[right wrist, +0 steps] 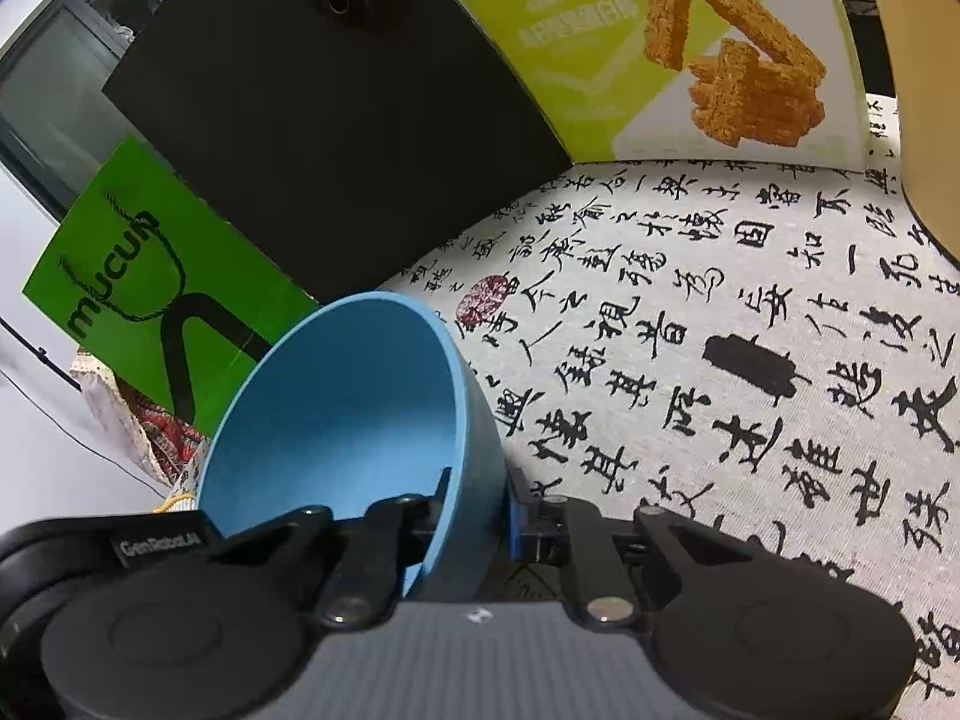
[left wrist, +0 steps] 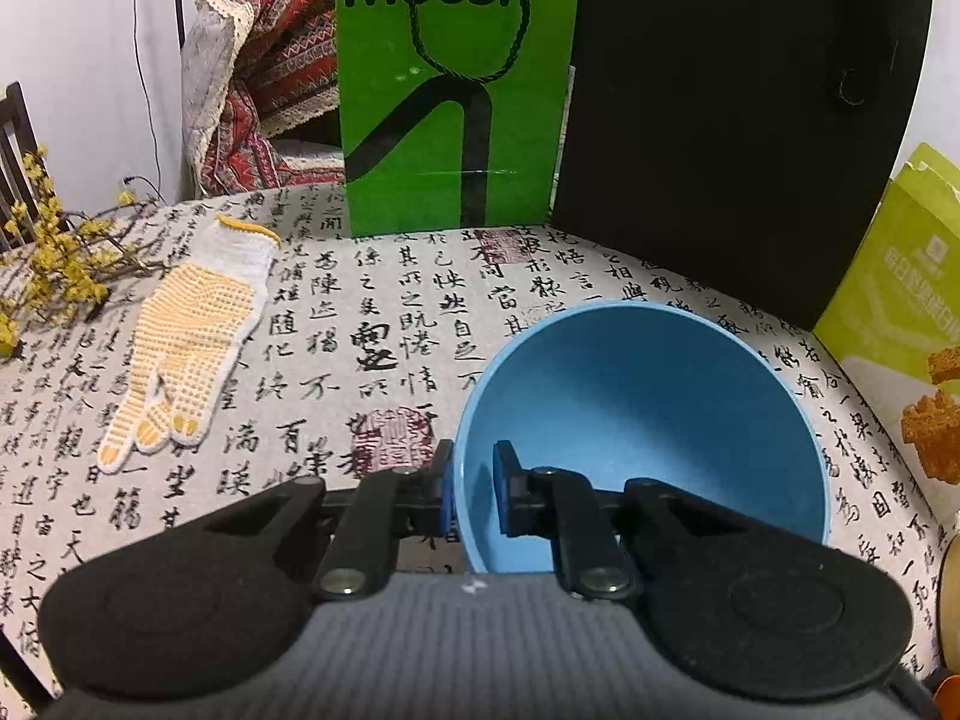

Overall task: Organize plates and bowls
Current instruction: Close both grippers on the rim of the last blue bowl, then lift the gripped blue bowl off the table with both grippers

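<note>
With both my left gripper (left wrist: 474,495) and right gripper (right wrist: 477,507) jaws clamped on the round blue plastic bowl's (left wrist: 648,414) rim, uneven pulling could twist it loose.

Bowl (left wrist: 648,396) matt smooth blue plastic; surface (left wrist: 372,324) woven printed cloth; glove (left wrist: 192,330) knit with rubbery dots; bag (left wrist: 456,90) glossy paper.
</note>
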`<state>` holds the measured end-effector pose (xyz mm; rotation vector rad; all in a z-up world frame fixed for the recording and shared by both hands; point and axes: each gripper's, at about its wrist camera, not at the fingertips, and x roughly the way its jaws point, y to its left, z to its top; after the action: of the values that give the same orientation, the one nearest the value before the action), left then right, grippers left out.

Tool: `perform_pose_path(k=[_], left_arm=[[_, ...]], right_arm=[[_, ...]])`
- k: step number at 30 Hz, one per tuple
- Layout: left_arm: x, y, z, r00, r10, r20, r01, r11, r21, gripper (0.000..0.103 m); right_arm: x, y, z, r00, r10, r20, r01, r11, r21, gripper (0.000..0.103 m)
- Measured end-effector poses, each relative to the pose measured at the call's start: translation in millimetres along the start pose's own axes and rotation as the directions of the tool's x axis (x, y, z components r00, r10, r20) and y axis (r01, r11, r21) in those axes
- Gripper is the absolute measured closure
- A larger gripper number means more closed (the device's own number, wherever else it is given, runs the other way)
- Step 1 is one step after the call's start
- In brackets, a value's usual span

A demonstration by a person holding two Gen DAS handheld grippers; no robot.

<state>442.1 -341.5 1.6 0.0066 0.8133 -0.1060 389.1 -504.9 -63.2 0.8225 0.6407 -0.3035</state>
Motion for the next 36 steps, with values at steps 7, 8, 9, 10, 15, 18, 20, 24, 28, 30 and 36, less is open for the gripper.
perform_pose_path(k=[7, 8, 9, 10, 15, 18, 20, 24, 28, 30, 36], left_arm=[[-9.1, 6.3, -2.5, 1.0, -0.006, 0.018, 0.006, 1.0, 0.026, 0.089], [-10.5, 7.2, -2.6, 1.0, -0.005, 0.021, 0.004, 1.0, 0.027, 0.089], [-12.0, 8.8, -2.6, 1.0, -0.005, 0.023, 0.004, 1.0, 0.024, 0.089], [-13.5, 10.5, -2.7, 1.0, -0.006, 0.023, 0.006, 1.0, 0.021, 0.089], [-21.5, 20.5, -2.4, 0.999, -0.01, 0.038, 0.01, 1.0, 0.017, 0.089], [-25.8, 25.9, -3.4, 0.999, -0.011, 0.04, 0.01, 1.0, 0.019, 0.089], [-28.6, 28.6, -4.3, 0.999, 0.0, 0.047, -0.002, 1.0, 0.029, 0.089], [-33.0, 38.7, -4.0, 0.998, 0.003, 0.059, -0.005, 1.0, 0.025, 0.089], [-38.6, 46.5, -5.9, 0.997, 0.013, 0.075, -0.015, 0.999, 0.032, 0.092], [-42.0, 49.7, -6.9, 0.996, 0.018, 0.087, -0.022, 0.999, 0.038, 0.093], [-51.5, 57.9, -9.6, 0.995, 0.015, 0.101, -0.02, 0.999, 0.047, 0.094]], right_arm=[[-1.9, 3.7, -2.3, 1.0, 0.006, -0.008, -0.006, 1.0, -0.001, 0.09], [-2.3, 4.5, -2.6, 1.0, 0.011, -0.008, -0.011, 1.0, -0.002, 0.09], [-3.1, 5.2, -2.9, 1.0, 0.015, -0.009, -0.015, 1.0, -0.002, 0.09], [-3.7, 6.0, -2.9, 1.0, 0.02, -0.011, -0.02, 1.0, -0.003, 0.09], [-6.1, 13.3, -5.7, 0.999, 0.035, -0.014, -0.035, 0.999, -0.019, 0.09], [-7.6, 16.2, -7.7, 0.999, 0.045, -0.016, -0.046, 0.999, -0.019, 0.09], [-8.8, 19.6, -9.9, 0.999, 0.05, -0.015, -0.05, 0.998, -0.025, 0.09], [-10.3, 26.9, -15.6, 0.998, 0.063, -0.022, -0.064, 0.997, -0.043, 0.09], [-11.8, 32.6, -21.1, 0.997, 0.076, -0.034, -0.077, 0.996, -0.052, 0.09], [-12.7, 34.2, -22.8, 0.996, 0.085, -0.039, -0.087, 0.995, -0.051, 0.09], [-20.5, 38.0, -28.1, 0.993, 0.108, -0.042, -0.11, 0.993, -0.047, 0.09]])
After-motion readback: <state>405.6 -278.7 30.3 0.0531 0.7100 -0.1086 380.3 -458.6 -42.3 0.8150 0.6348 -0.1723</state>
